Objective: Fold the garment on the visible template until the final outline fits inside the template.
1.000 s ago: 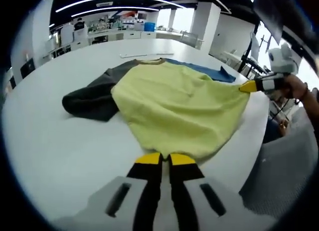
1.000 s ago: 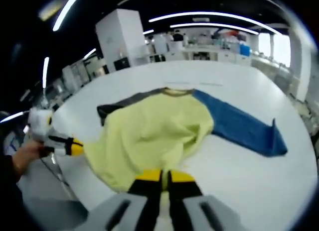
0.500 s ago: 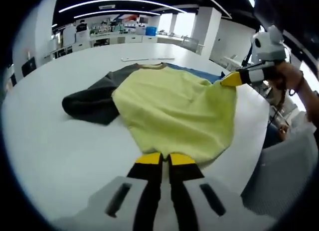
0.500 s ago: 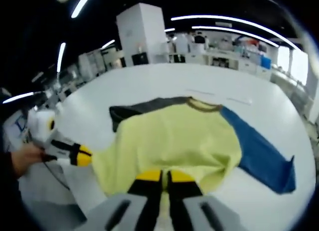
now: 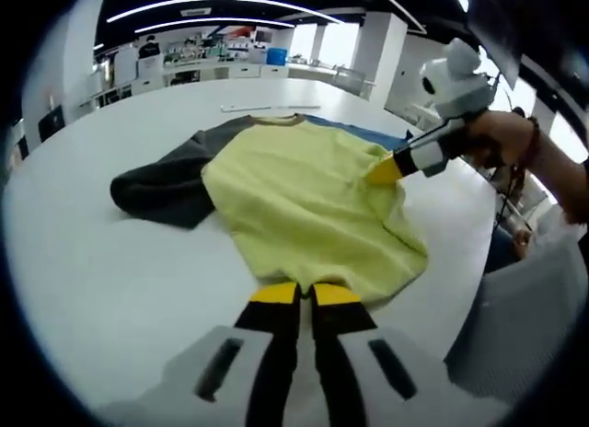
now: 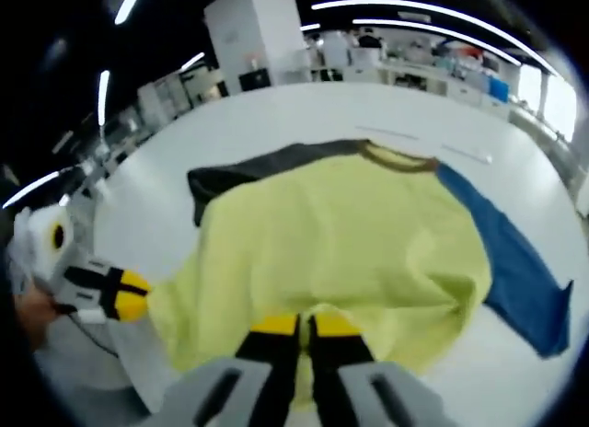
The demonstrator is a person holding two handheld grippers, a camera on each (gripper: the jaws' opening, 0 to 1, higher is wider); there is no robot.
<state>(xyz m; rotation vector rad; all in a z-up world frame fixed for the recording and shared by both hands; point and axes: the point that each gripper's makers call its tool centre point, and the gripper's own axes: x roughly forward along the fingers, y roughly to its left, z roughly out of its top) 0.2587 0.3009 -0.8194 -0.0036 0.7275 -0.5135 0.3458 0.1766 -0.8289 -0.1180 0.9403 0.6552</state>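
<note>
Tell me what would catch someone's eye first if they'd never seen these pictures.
The pale yellow shirt spread across the white table stands out most, with a dark grey sleeve on one side and a blue sleeve on the other. Each yellow-tipped gripper is shut on the shirt's hem: the left gripper at the bottom of its own view, the right gripper likewise.

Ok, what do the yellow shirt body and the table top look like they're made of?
The shirt body looks like soft matte knit cloth, probably cotton: it drapes and creases between the claws. The table top looks like smooth white laminate or painted board, with a faint sheen; which, I cannot tell.
</note>
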